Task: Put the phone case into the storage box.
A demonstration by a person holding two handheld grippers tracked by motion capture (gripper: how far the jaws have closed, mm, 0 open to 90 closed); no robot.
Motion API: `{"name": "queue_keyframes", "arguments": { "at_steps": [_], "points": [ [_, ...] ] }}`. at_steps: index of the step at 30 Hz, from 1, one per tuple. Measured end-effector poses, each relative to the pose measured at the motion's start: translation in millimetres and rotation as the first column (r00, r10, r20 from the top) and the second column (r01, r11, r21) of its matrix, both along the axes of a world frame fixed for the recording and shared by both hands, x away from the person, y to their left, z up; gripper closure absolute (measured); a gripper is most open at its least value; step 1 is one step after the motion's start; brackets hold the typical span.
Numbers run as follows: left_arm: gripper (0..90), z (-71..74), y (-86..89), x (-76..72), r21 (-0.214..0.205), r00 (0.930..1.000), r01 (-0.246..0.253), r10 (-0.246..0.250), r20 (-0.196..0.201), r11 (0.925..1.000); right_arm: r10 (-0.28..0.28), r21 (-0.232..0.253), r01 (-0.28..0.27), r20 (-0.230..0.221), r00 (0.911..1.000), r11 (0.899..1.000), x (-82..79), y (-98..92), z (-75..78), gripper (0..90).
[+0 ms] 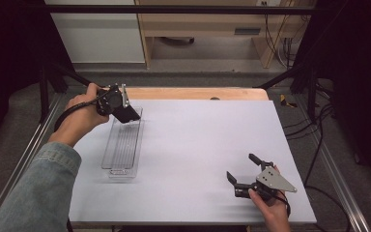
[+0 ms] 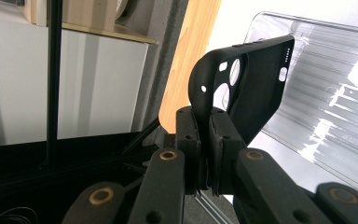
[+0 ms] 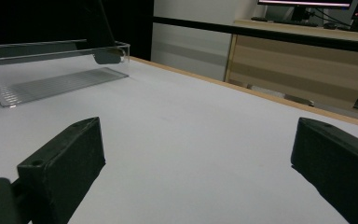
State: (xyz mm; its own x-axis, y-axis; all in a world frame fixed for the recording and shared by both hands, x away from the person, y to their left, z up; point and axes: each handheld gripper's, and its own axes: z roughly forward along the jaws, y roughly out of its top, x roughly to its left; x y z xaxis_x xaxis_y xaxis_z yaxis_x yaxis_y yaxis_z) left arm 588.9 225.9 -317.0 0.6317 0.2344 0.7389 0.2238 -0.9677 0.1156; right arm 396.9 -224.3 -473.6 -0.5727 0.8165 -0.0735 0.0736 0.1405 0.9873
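Landmark: the clear tray [image 1: 121, 145] is lying on the white table [image 1: 198, 145], toward the table's left side.
Left gripper [image 1: 121, 108]: its jaws are pinching together on one edge of a black phone case [image 2: 256, 88], holding it above the tray's far end.
Case: it is hanging tilted, camera cutouts facing the gripper, not touching the tray floor.
Right gripper [image 1: 244, 176]: it is resting well to the right of the tray, jaws standing wide apart with nothing between them.
Slip risk: the jaws are gripping only a thin soft rim, so the case is likely to bend or twist out.
Drop risk: if let go while tilted, the case is liable to catch the tray wall and land outside.
Tray risk: the light tray is sitting unheld, so a nudge could slide it.
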Motion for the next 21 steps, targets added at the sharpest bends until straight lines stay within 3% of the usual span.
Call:
{"name": "queue_keyframes", "arguments": {
  "at_steps": [21],
  "points": [
    [83.9, -5.0, -1.3, 0.5, 0.009, 0.9999, 0.013, -0.013, -0.003, 0.9999, 0.0, 0.001, 0.0, 0.001, 1.0, 1.0, 0.0, 0.0, 0.0, 3.1]
  ]
}}
